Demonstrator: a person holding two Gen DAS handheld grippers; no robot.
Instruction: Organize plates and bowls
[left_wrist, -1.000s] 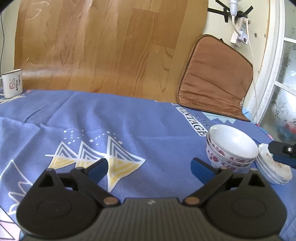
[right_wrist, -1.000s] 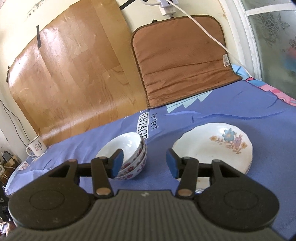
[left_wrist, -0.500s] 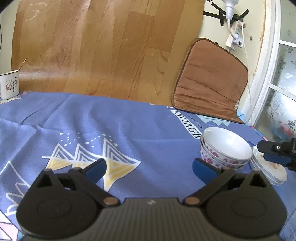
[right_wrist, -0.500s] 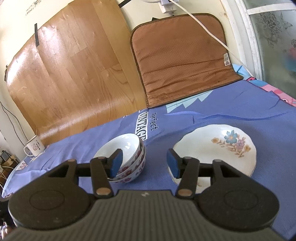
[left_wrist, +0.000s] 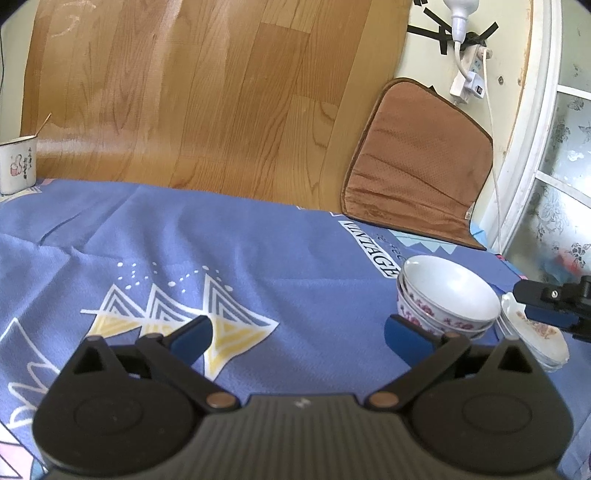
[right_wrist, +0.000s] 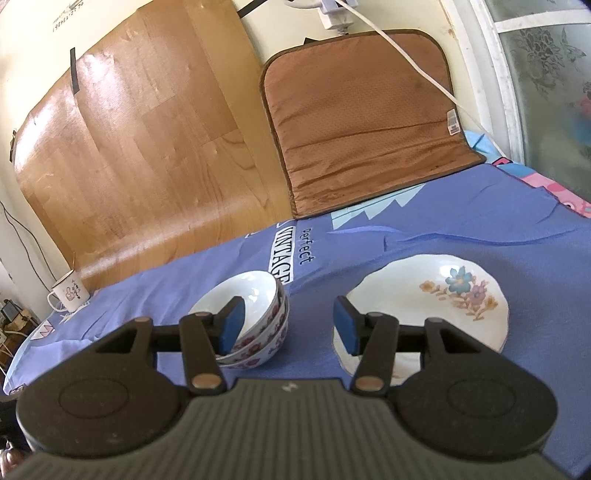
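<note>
A stack of white bowls with red flower bands (right_wrist: 258, 321) (left_wrist: 447, 299) sits on the blue cloth. To its right lies a stack of white plates with a flower print (right_wrist: 436, 302) (left_wrist: 532, 332). My right gripper (right_wrist: 288, 325) hovers open above the cloth between the bowls and the plates, nothing between its blue pads. My left gripper (left_wrist: 295, 336) stands wide open over bare cloth, left of the bowls, holding nothing. The right gripper's fingertips (left_wrist: 546, 302) show at the right edge of the left wrist view, over the plates.
A brown cushion (right_wrist: 365, 107) and a wood-grain board (left_wrist: 184, 96) lean against the back wall. A white enamel mug (left_wrist: 16, 168) (right_wrist: 70, 295) stands at the far left. A white cable (right_wrist: 417, 66) hangs across the cushion. A window frame bounds the right side.
Nothing has moved on the cloth. The left wrist view has shifted only slightly; both grippers keep their opening and place.
</note>
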